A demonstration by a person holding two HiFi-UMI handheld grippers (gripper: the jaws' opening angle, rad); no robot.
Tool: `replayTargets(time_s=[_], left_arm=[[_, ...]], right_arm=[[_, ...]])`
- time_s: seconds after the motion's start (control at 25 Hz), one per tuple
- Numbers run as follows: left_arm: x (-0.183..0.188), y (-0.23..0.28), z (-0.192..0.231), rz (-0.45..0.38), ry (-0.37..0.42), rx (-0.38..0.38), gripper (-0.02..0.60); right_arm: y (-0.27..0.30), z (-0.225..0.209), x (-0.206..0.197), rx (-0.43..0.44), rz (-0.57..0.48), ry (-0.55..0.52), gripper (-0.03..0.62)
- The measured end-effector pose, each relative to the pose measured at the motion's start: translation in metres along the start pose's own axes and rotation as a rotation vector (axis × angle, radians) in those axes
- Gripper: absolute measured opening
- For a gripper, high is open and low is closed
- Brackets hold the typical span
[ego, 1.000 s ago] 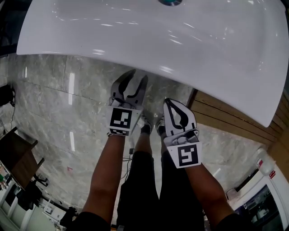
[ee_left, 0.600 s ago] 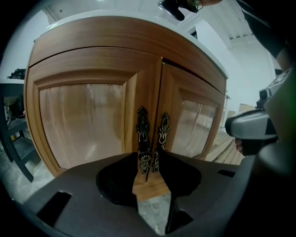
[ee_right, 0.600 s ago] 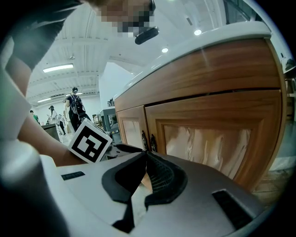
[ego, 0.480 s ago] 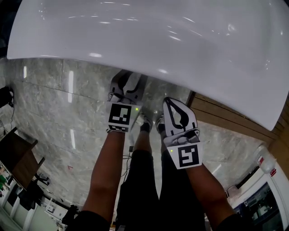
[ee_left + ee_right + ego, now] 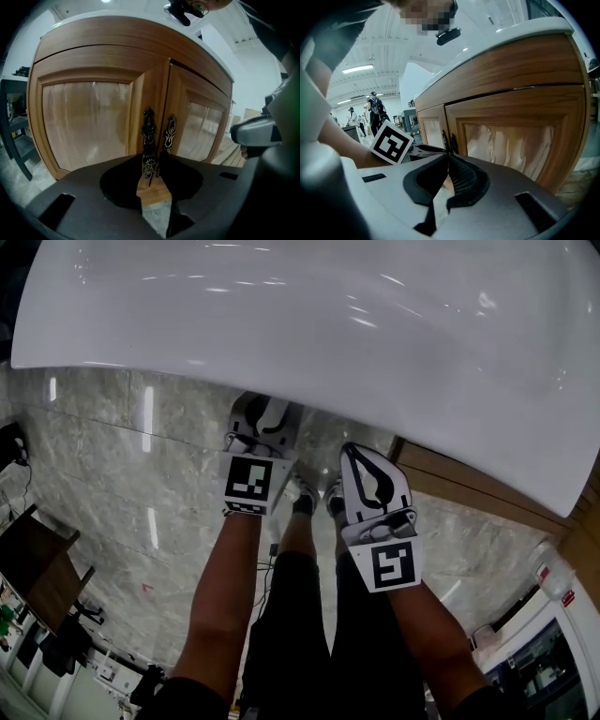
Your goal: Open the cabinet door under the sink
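Note:
A wooden cabinet (image 5: pixel 93 117) with two doors stands under the white sink (image 5: pixel 328 324). Each door has an ornate black handle: the left handle (image 5: pixel 148 136) and the right handle (image 5: pixel 169 131) sit side by side at the middle seam. My left gripper (image 5: pixel 153 169) points at that seam, its jaws closing with the lower end of the left handle between them. In the head view the sink rim hides the tips of the left gripper (image 5: pixel 267 416). My right gripper (image 5: pixel 447 158) hangs beside it to the right, shut and empty, short of the right door (image 5: pixel 511 136).
Grey marble floor (image 5: pixel 112 456) lies below, with wooden boards (image 5: pixel 469 484) to the right of the cabinet. A dark stand (image 5: pixel 14 136) is left of the cabinet. The person's legs (image 5: pixel 300 615) are right behind the grippers. People stand far off (image 5: pixel 375 110).
The sink rim now covers more of the left gripper's tips than a second ago. Both hands have stayed nearly in place.

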State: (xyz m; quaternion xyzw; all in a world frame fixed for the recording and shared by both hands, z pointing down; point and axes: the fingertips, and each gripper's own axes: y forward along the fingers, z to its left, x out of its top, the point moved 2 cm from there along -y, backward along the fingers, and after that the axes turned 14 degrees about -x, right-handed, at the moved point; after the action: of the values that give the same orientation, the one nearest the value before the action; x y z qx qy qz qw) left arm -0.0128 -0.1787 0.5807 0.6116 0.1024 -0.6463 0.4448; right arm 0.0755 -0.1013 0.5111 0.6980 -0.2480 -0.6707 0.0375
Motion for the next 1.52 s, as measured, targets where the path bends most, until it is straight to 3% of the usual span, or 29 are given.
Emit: replayTargets(time_s=[0.8, 1.52], left_arm=[[0.000, 0.003, 0.003, -0.032, -0.032, 0.074, 0.098], [-0.006, -0.012, -0.005, -0.031, -0.019, 0.065, 0.095]], right_arm=[[-0.004, -0.001, -0.015, 0.002, 0.024, 0.011, 0.021], [-0.033, -0.024, -0.015, 0.030, -0.018, 0.008, 0.021]])
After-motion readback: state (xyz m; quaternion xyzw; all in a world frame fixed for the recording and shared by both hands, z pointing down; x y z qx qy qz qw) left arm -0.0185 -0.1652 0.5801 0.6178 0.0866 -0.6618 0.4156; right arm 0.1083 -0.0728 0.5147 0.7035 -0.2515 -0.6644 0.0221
